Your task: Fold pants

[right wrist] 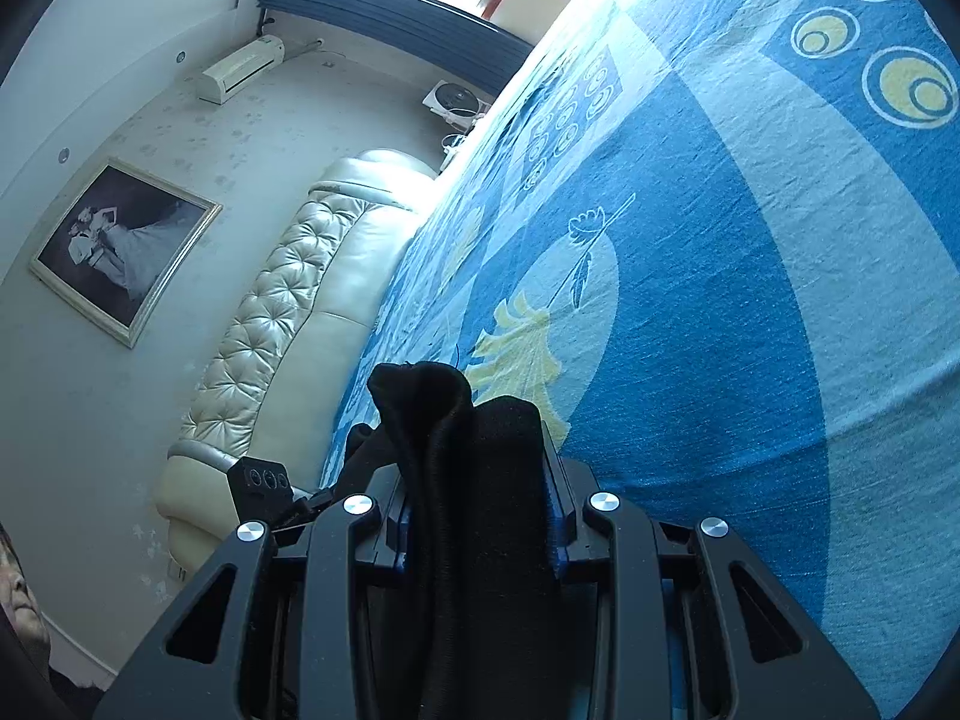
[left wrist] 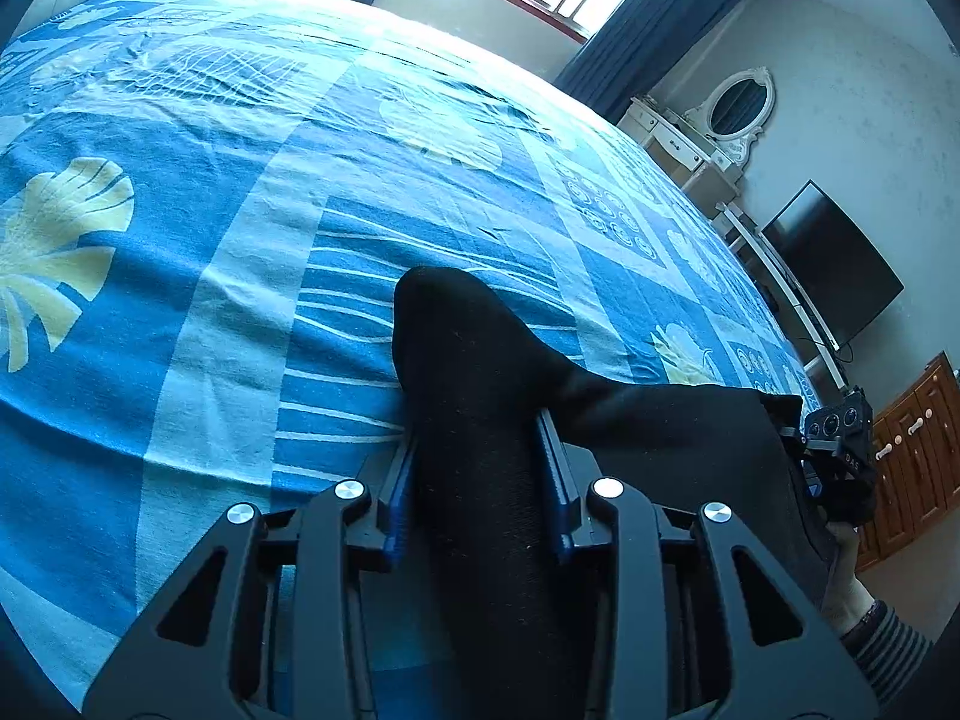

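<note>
Two claws, both clamped on the black pants (left wrist: pixel 474 396): left claw (left wrist: pixel 477 474) pinches a bunched end, right claw (right wrist: pixel 480 480) a thick fold. Cloth hangs between them over the blue bedspread (left wrist: pixel 180 276). Mid-carry, I judge; next, lay it flat and smooth.

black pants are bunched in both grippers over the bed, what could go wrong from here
1. The pants fill the left gripper as a thick wad between its fingers; if that grip is loose, the end could slip out onto the bed sheet.
2. In the right gripper the cloth is rolled and creased, so any fold laid from it may come out uneven.
3. The fabric sags between the two grippers, so it may land crumpled rather than flat.
</note>
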`<state>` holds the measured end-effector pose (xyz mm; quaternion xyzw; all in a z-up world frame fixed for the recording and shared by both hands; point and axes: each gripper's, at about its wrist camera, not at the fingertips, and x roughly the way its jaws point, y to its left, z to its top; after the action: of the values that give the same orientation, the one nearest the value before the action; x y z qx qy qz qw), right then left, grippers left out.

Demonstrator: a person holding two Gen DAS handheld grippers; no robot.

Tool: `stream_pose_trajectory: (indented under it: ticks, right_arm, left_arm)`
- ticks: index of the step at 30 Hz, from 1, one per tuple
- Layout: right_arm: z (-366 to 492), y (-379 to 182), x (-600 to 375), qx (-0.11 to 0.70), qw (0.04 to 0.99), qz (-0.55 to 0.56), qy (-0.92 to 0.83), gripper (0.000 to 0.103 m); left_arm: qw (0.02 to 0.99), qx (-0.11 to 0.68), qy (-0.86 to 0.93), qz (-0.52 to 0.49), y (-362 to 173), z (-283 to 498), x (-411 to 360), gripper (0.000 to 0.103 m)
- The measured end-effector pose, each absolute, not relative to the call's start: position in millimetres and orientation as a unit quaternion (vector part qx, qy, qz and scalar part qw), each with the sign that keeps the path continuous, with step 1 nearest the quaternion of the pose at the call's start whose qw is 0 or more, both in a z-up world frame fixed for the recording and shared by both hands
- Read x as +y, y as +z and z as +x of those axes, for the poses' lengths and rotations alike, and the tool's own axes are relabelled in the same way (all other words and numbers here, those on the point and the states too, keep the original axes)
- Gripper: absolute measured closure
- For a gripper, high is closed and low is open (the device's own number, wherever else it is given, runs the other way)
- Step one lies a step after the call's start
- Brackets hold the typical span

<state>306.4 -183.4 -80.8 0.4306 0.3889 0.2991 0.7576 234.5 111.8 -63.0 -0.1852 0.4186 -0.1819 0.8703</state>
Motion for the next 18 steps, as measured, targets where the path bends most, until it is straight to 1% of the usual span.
stream_pose_trajectory:
  ticks: [4,18]
  right_arm:
    - [306.2,-82.1,-185.7,0.386,0.758,0.431,0.301,0.072]
    - [305.8,-79.9,-186.8,0.381,0.756,0.435,0.308,0.071]
  left_arm:
    - [0.871,0.417,-0.182,-0.184,-63.7,234.9,111.1,0.065]
    - [0.868,0.417,-0.188,-0.192,-66.1,237.6,111.1,0.062]
